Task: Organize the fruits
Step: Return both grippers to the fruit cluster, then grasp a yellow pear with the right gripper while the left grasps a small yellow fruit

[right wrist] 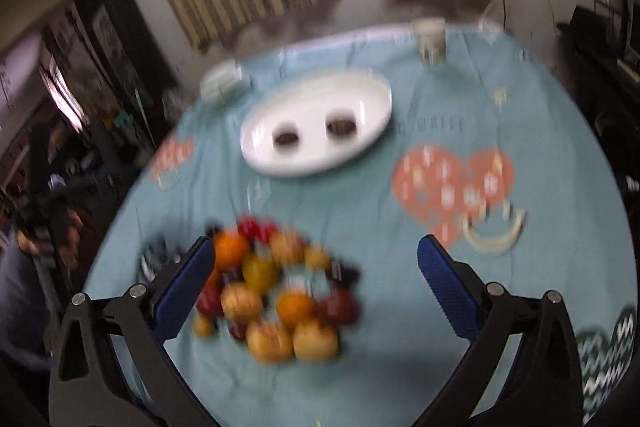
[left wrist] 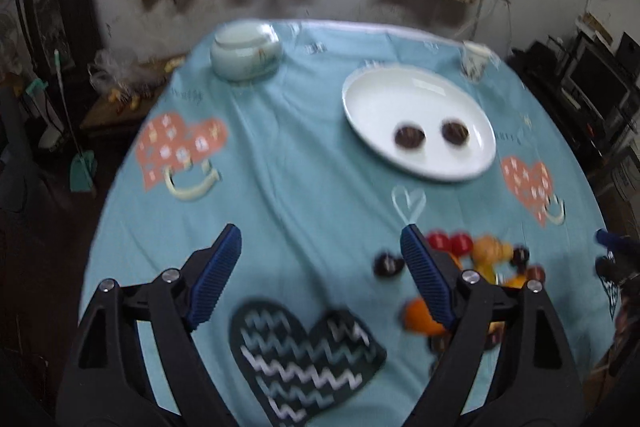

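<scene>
- Fruit pile (right wrist: 276,295) — low centre-left in the right wrist view, lying on the desk (right wrist: 400,251); blurred, no clear long axis.
- Plate (right wrist: 316,131) sits above it in the frame, well apart, with two dark fruits (right wrist: 286,139) on it.
- Right tongs (right wrist: 316,259) gape wide, nothing held; the pile lies just under the left finger — the nearer pair, I judge.
- Left tongs (left wrist: 320,251) also wide and bare; in their view the pile shows at lower right, behind the right finger.
</scene>
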### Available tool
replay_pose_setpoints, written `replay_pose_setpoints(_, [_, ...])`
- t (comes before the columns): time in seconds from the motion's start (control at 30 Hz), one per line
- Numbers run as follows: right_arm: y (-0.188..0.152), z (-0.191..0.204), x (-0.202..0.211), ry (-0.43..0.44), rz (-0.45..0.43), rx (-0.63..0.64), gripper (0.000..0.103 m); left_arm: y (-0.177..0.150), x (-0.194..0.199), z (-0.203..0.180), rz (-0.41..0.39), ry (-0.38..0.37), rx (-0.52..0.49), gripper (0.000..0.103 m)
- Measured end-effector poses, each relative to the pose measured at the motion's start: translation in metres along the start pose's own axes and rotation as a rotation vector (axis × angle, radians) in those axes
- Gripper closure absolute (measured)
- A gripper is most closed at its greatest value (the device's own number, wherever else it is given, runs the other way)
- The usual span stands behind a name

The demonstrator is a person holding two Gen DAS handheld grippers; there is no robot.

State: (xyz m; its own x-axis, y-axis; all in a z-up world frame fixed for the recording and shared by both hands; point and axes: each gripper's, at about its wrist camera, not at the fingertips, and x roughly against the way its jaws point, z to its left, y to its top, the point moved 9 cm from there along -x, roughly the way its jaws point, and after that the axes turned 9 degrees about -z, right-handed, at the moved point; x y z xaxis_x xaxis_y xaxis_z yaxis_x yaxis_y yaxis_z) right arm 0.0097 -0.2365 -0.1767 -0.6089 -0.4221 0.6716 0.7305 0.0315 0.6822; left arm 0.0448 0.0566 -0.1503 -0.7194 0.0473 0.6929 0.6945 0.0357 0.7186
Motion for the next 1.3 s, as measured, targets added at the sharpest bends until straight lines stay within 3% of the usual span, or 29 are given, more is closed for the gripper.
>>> replay_pose_setpoints(0.03, [-0.024, 0.007, -0.005, -0.011, 0.056, 0.036, 0.024, -0.013, 0.0, -0.006, 0.022, -0.012, -0.009, 0.02])
replay_pose_setpoints(0.1, [-0.061, 0.021, -0.013, 0.0, 0.155, 0.097, 0.032, -0.033, -0.001, -0.016, 0.059, -0.036, -0.017, 0.02])
replay_pose_setpoints(0.2, [-0.087, 0.044, -0.02, 0.032, 0.201, 0.148, 0.035, -0.057, 0.002, -0.03, 0.104, -0.071, -0.041, 0.02])
replay_pose_setpoints(0.4, [-0.08, 0.082, -0.031, 0.094, 0.167, 0.263, 0.034, -0.082, 0.008, -0.041, 0.146, -0.087, -0.058, 0.02])
replay_pose_setpoints(0.47, [-0.078, 0.081, -0.04, 0.059, 0.172, 0.311, 0.04, -0.089, 0.01, -0.041, 0.157, -0.089, -0.053, 0.02])
replay_pose_setpoints(0.5, [-0.08, 0.075, -0.049, 0.025, 0.195, 0.331, 0.049, -0.092, 0.011, -0.041, 0.162, -0.088, -0.052, 0.02])
replay_pose_setpoints(0.63, [-0.072, 0.066, -0.057, 0.016, 0.197, 0.388, 0.062, -0.108, 0.015, -0.042, 0.185, -0.091, -0.054, 0.02])
replay_pose_setpoints(0.77, [-0.076, 0.076, -0.059, 0.021, 0.206, 0.554, 0.063, -0.123, 0.016, -0.055, 0.212, -0.119, -0.092, 0.02])
replay_pose_setpoints(0.83, [-0.075, 0.075, -0.06, 0.026, 0.235, 0.55, 0.071, -0.127, 0.014, -0.066, 0.22, -0.135, -0.116, 0.02])
replay_pose_setpoints(1.03, [-0.07, 0.053, -0.037, 0.089, 0.258, 0.329, 0.073, -0.14, 0.002, -0.106, 0.25, -0.192, -0.195, 0.021])
replay_pose_setpoints(1.23, [-0.065, 0.05, -0.021, 0.122, 0.235, 0.212, 0.073, -0.148, -0.017, -0.119, 0.298, -0.181, -0.209, 0.046])
replay_pose_setpoints(1.3, [-0.064, 0.05, -0.017, 0.127, 0.228, 0.209, 0.073, -0.154, -0.025, -0.117, 0.337, -0.164, -0.199, 0.062])
